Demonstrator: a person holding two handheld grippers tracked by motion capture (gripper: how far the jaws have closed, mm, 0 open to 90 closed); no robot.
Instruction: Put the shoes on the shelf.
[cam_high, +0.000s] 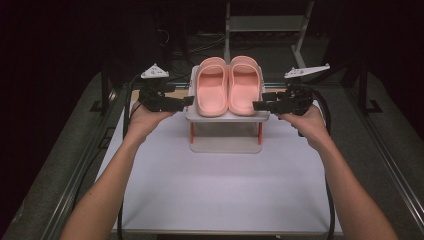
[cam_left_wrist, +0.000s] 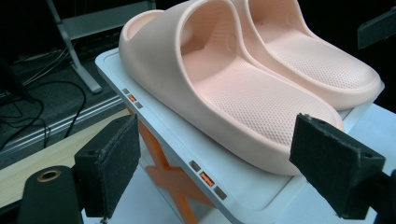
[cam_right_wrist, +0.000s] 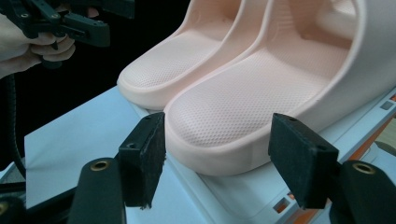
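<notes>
Two pink slippers stand side by side on a small white rack (cam_high: 227, 118) with orange legs, the left slipper (cam_high: 212, 90) and the right slipper (cam_high: 244, 87). My left gripper (cam_high: 189, 101) is held level at the rack's left edge, open. In the left gripper view the left slipper (cam_left_wrist: 224, 88) has its heel end between the spread pads of the left gripper (cam_left_wrist: 217, 133), and neither pad presses on it. My right gripper (cam_high: 257, 105) is at the rack's right edge, also open. The right slipper (cam_right_wrist: 261, 88) lies between the separated pads of the right gripper (cam_right_wrist: 217, 135).
The rack stands at the far middle of a white table top (cam_high: 220, 190). Dark floor, a metal stand (cam_high: 265, 25) and cables lie behind it. Rails (cam_high: 80, 170) run along both sides of the table. The person's forearms come in from the near edge.
</notes>
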